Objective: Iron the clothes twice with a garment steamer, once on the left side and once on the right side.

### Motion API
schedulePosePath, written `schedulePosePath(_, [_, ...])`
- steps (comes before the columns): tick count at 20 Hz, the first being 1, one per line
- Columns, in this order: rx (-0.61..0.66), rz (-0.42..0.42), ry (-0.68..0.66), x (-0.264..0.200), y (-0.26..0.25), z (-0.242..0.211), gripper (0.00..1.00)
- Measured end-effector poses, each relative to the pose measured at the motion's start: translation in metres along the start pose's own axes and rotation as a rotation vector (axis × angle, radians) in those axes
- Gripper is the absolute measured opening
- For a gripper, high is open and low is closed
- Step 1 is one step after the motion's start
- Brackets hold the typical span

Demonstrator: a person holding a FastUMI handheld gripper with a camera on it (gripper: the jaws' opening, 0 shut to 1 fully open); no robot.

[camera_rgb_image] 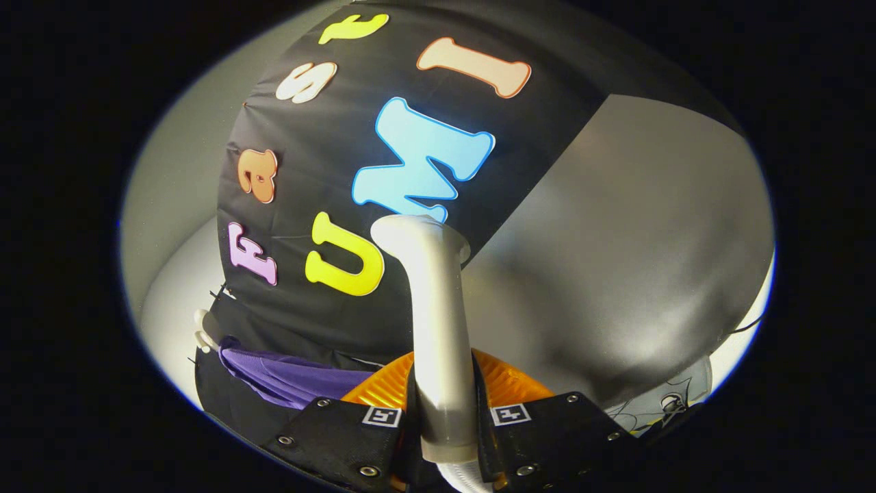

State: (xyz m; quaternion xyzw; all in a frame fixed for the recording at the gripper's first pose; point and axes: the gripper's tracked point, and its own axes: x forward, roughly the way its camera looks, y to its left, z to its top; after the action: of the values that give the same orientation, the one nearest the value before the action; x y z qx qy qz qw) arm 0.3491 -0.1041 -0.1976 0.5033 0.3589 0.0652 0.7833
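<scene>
Between the fingers of the gripper [448,418], seen from its own camera, the pale handle of the garment steamer [438,322] stands clamped from both sides, long axis running straight ahead toward the booth wall. The purple garment [287,376] hangs low, left of the fingers (an orange part of the steamer shows behind them); the next pass likely swings that way.

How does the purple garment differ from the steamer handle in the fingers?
The steamer handle is rigid, pale and upright between the fingers; the purple garment is soft, folded and hangs off to their left on a white hanger. The gripper clamps the handle; the garment is untouched.
</scene>
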Motion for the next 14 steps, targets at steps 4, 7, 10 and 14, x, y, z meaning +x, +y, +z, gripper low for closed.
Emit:
schedulePosePath(4, [-0.064,-0.028,-0.104,-0.035,0.029,-0.026,0.33])
schedulePosePath(7, [-0.1,-0.022,-0.128,-0.053,0.055,-0.057,0.32])
schedulePosePath(10, [-0.155,-0.025,-0.17,-0.068,0.08,-0.083,0.33])
schedulePosePath(14, [-0.23,-0.033,-0.253,-0.079,0.112,-0.12,0.33])
